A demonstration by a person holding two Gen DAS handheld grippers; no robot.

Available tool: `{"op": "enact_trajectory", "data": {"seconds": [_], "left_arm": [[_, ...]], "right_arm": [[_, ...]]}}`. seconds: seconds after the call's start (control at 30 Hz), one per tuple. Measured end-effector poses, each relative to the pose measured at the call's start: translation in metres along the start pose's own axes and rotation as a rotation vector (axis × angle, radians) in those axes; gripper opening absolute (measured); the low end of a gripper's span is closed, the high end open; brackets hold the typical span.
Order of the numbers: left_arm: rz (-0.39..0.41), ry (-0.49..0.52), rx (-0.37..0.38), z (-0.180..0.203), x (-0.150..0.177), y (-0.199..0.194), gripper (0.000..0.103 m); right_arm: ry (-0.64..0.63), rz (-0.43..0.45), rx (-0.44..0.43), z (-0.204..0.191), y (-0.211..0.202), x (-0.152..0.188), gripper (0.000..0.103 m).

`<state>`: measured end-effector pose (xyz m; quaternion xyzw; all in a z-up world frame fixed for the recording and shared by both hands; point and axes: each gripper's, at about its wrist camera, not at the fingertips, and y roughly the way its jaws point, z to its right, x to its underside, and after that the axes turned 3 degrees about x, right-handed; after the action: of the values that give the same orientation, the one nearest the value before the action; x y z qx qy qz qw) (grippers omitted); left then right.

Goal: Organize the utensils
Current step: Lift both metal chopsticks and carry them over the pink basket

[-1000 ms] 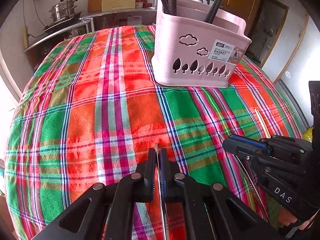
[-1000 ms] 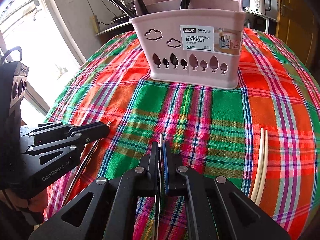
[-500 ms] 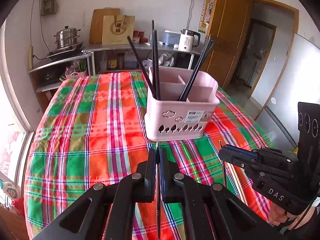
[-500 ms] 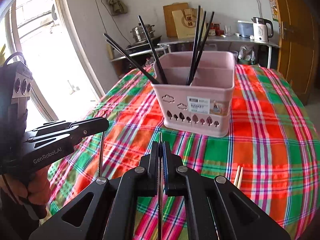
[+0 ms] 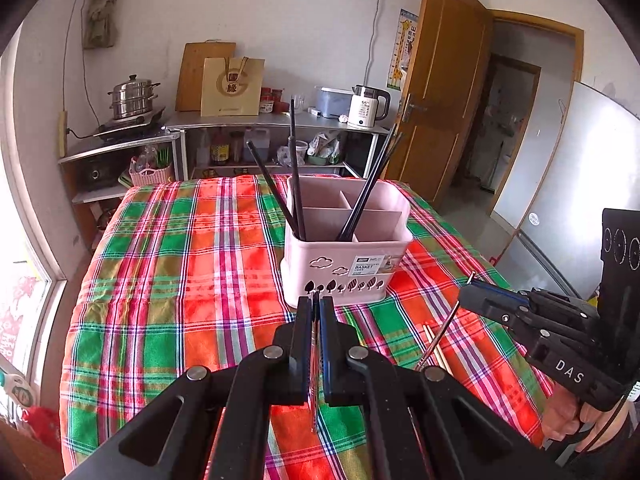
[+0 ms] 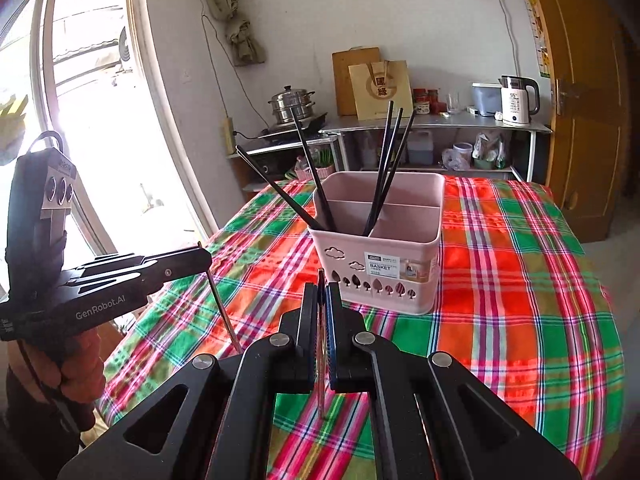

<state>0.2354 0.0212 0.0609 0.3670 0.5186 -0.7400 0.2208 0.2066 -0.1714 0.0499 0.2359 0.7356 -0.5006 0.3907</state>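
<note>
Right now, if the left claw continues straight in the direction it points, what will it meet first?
Most likely the front wall of the pink basket. The left claw, shut on a thin metal chopstick, points at its lower front with only bare tablecloth between. Depth is unclear in this fisheye view.

Matt black plastic on both grippers, left gripper (image 5: 316, 304) and right gripper (image 6: 321, 292), each pinching a thin, shiny chopstick (image 6: 321, 364), metal by the look. Smooth pink plastic basket (image 5: 344, 268), woven plaid cloth (image 5: 168, 280), glossy black chopsticks (image 5: 296, 176), pale wooden ones (image 5: 436, 346).
</note>
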Motion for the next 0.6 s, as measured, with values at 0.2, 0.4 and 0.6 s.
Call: {"op": "enact_trajectory", "data": {"seconds": [0.2,0.4,0.6], "left_arm": [[-0.004,0.007,0.006,0.003,0.003,-0.007,0.003],[-0.003,0.003,0.015,0.003,-0.001,-0.012,0.003],[0.021,0.002,0.038,0.007,-0.016,-0.014,0.003]], "right_arm": [[-0.019,0.001,0.0,-0.001,-0.007,0.002,0.004],[-0.025,0.018,-0.002,-0.001,-0.012,-0.002,0.003],[-0.041,0.06,0.003,0.001,-0.017,-0.016,0.003]]}}
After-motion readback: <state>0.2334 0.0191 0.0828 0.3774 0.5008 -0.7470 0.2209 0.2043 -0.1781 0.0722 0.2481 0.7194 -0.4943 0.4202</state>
